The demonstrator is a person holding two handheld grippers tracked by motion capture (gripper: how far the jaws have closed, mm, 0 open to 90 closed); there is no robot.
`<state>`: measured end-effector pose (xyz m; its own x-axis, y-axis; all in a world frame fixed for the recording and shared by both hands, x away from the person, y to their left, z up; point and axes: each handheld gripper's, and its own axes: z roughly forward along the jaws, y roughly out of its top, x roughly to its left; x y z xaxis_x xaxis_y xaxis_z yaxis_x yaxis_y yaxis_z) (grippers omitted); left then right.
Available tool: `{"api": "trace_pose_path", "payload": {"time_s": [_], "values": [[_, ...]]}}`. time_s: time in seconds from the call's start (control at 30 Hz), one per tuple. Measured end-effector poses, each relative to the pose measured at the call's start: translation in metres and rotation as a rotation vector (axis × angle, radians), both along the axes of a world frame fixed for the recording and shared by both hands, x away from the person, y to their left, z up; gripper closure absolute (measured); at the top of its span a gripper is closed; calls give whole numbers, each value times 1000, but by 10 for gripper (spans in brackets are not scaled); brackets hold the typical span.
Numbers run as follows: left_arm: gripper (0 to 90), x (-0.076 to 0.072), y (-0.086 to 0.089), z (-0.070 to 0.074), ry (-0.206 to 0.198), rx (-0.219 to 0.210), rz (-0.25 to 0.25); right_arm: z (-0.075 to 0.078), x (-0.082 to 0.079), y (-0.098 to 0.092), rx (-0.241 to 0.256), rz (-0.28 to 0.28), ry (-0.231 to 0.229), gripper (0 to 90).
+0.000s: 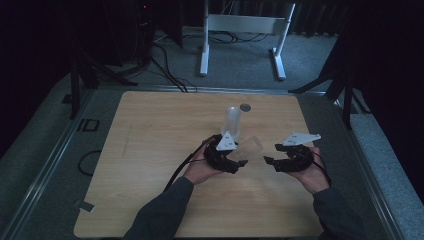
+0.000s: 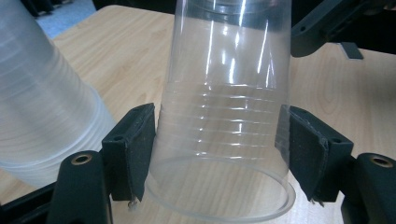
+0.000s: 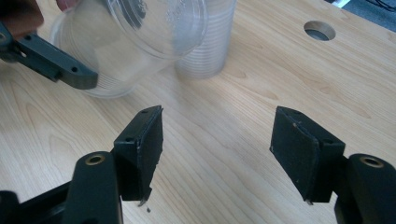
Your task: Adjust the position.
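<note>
Left gripper view, clear ribbed plastic cup (image 2: 229, 116), clamped between tool (image 2: 219, 154) jaws

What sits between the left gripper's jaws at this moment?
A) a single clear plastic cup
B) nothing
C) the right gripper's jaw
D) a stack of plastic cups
A: in the left gripper view, the left gripper has its pads pressed on both sides of a single clear plastic cup, while the stack of cups stands apart beside it.
</note>
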<state>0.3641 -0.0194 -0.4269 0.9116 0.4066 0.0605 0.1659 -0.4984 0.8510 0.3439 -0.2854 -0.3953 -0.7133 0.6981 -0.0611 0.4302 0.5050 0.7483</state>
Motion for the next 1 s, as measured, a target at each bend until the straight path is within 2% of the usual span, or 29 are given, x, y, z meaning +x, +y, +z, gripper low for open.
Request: {"api": "trace_pose_path", "payload": {"time_s": [0.03, 0.23, 0.27, 0.37, 0.4, 1.0], "values": [[298, 0, 0, 0, 0, 3, -4, 1, 1, 1, -26, 9, 2, 343], [298, 0, -1, 0, 4, 13, -23, 2, 1, 2, -57, 22, 12, 343], [298, 0, -1, 0, 6, 15, -24, 3, 1, 2, -78, 29, 15, 343], [298, 0, 0, 0, 6, 26, -28, 4, 1, 2, -88, 33, 16, 344], [298, 0, 0, 0, 8, 27, -29, 5, 1, 3, -110, 34, 6, 352], [301, 1, -1, -4, 14, 78, -57, 15, 1, 3, -188, 62, 4, 365]]}}
